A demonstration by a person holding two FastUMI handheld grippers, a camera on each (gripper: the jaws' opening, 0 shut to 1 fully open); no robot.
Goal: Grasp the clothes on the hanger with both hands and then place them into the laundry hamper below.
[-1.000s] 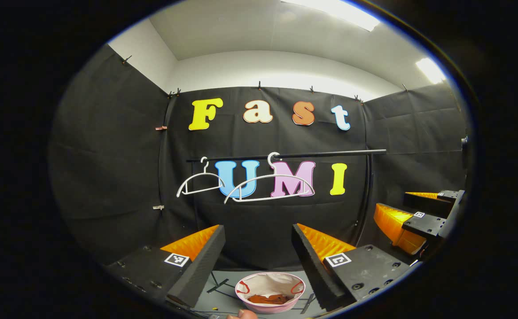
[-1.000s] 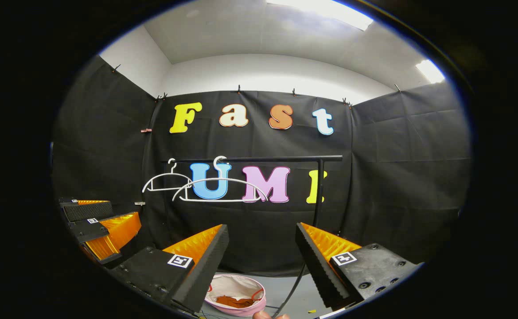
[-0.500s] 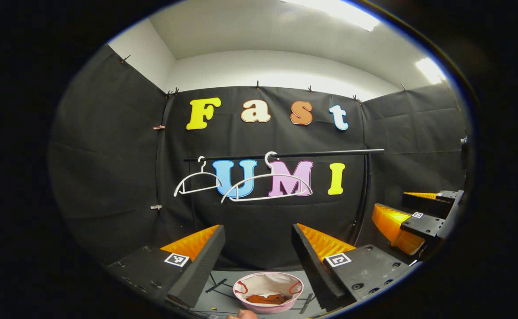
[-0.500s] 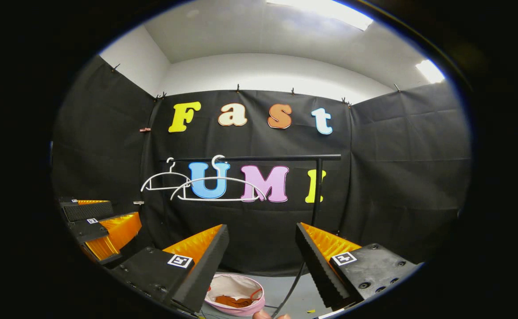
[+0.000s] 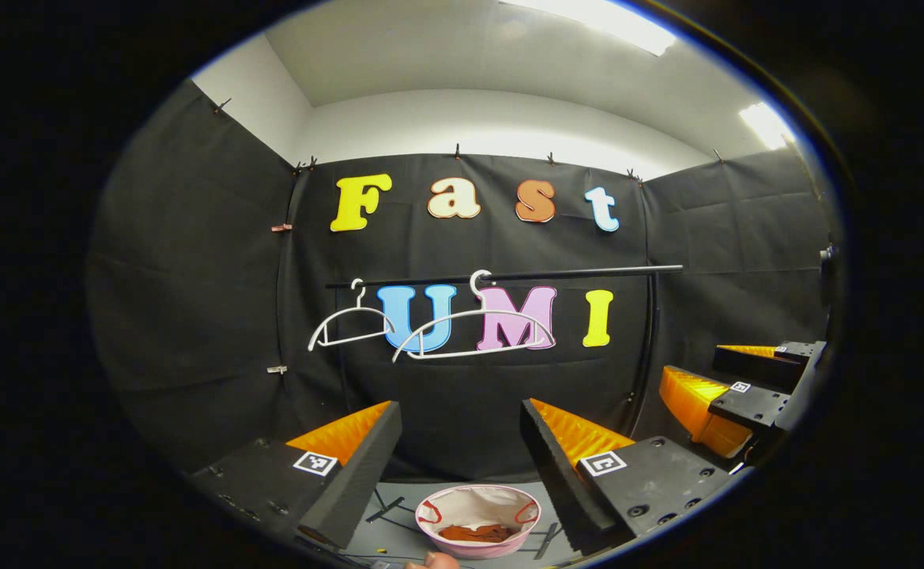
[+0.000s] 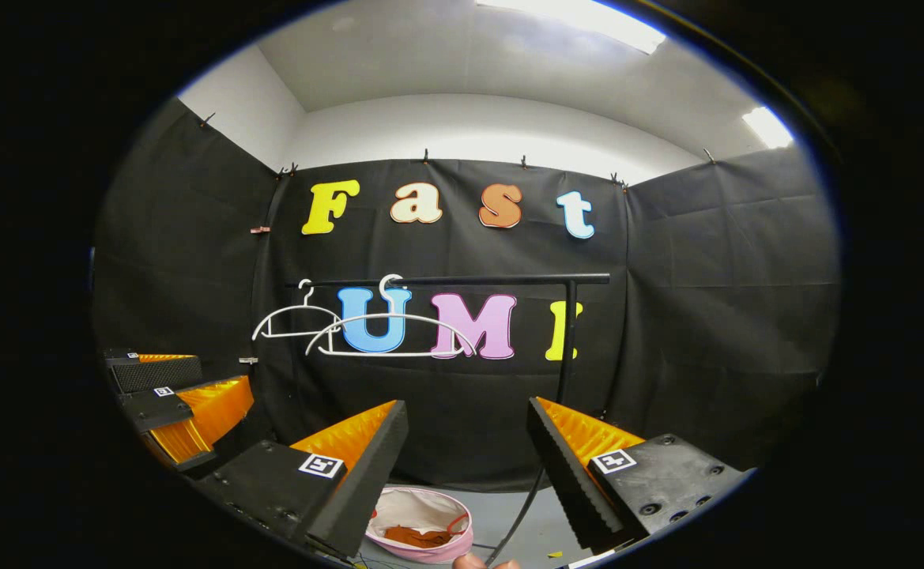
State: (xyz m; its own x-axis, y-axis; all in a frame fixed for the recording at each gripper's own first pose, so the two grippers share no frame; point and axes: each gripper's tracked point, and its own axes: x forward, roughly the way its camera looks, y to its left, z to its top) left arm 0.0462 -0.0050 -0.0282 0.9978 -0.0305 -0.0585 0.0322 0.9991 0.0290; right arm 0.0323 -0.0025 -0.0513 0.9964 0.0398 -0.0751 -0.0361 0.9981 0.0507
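My left tool point(image 5: 462, 442) and right tool point(image 6: 468, 442) are both wide open and hold nothing. Straight below and ahead of them sits the pink laundry hamper point(image 5: 479, 545) with the orange clothes point(image 5: 476, 533) in it. Up high, both white hangers point(image 5: 473, 332) hang bare.

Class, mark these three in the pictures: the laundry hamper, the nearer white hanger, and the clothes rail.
laundry hamper point(image 5: 431, 539): left gripper view, on its pink front rim.
nearer white hanger point(image 5: 473, 314): left gripper view, on its curved top arm.
clothes rail point(image 6: 501, 280): right gripper view, on the black horizontal bar.
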